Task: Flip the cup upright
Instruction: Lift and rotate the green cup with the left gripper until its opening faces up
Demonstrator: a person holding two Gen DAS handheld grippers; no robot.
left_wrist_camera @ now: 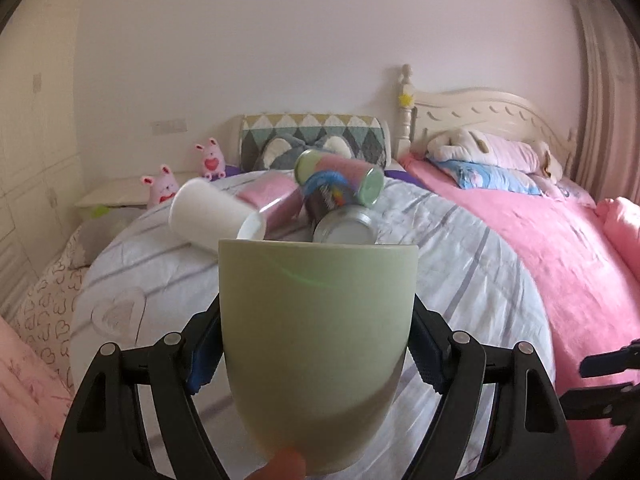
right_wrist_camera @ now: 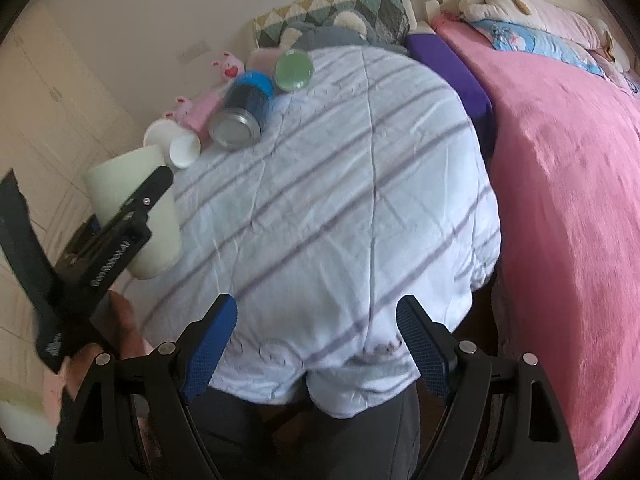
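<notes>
My left gripper (left_wrist_camera: 316, 344) is shut on a pale green cup (left_wrist_camera: 316, 320), held upright with its rim up, above the striped white quilt (left_wrist_camera: 460, 264). The same cup (right_wrist_camera: 156, 216) shows at the left of the right wrist view, clamped by the left gripper (right_wrist_camera: 132, 216). My right gripper (right_wrist_camera: 316, 344) is open and empty over the quilt's (right_wrist_camera: 340, 200) near edge. A white cup (left_wrist_camera: 212, 216) lies on its side behind the green cup; it also shows in the right wrist view (right_wrist_camera: 178, 142).
A dark can with a silver base (left_wrist_camera: 340, 220), a pink-and-green bottle (left_wrist_camera: 340, 176) and a pink cup (left_wrist_camera: 276, 200) lie in a pile at the quilt's far side. A pink blanket (left_wrist_camera: 540, 248) covers the bed to the right. Plush toys (left_wrist_camera: 164, 184) sit at the left.
</notes>
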